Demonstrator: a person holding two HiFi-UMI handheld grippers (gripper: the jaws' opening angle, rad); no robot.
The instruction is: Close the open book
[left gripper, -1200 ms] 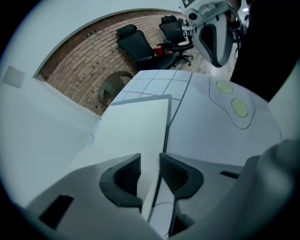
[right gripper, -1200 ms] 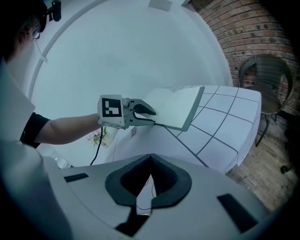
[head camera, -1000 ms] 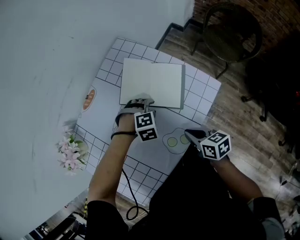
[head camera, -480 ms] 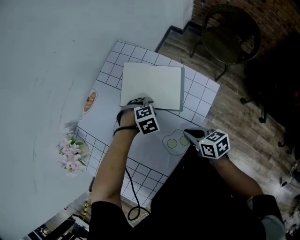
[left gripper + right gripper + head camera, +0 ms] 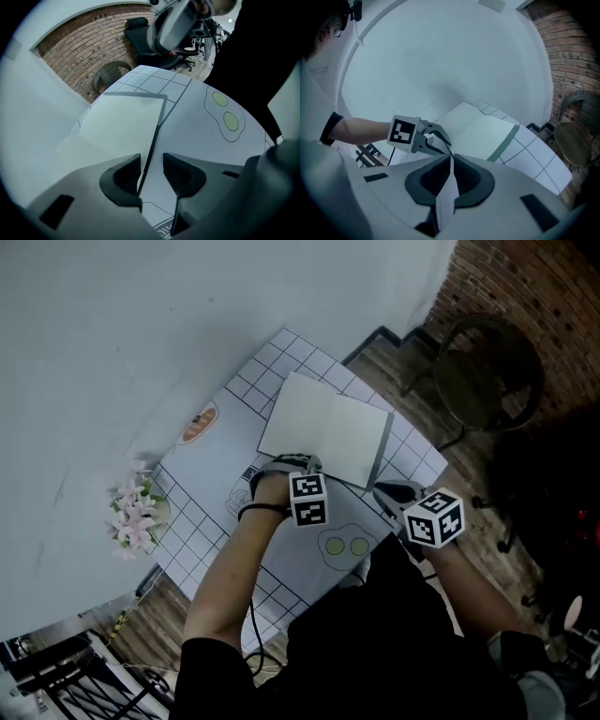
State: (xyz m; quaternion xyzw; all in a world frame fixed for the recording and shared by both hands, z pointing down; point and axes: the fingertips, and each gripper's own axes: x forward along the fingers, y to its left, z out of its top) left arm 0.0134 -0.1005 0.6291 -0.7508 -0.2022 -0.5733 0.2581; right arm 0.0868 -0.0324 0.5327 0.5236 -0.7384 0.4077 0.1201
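Note:
The open book (image 5: 328, 430) lies flat on the gridded tablecloth, pale pages up, with a green cover edge (image 5: 506, 137) along its right side. My left gripper (image 5: 296, 463) points down at the book's near edge. In the left gripper view its jaws (image 5: 151, 169) have just been closing and straddle the book's dark edge (image 5: 155, 136) with a gap on either side. My right gripper (image 5: 384, 490) hovers by the book's near right corner, shut (image 5: 451, 159), holding nothing that I can see. The left gripper (image 5: 443, 143) also shows in the right gripper view.
Pink flowers (image 5: 129, 517) stand at the table's left edge. An orange round print (image 5: 199, 425) and a fried-egg drawing (image 5: 343, 545) mark the tablecloth (image 5: 216, 512). A dark chair (image 5: 487, 367) stands past the table's far corner, by a brick wall.
My right gripper has risen and come closer to the book's near right corner. The left gripper stays at the book's near edge. The head view has swung, so the table appears turned.

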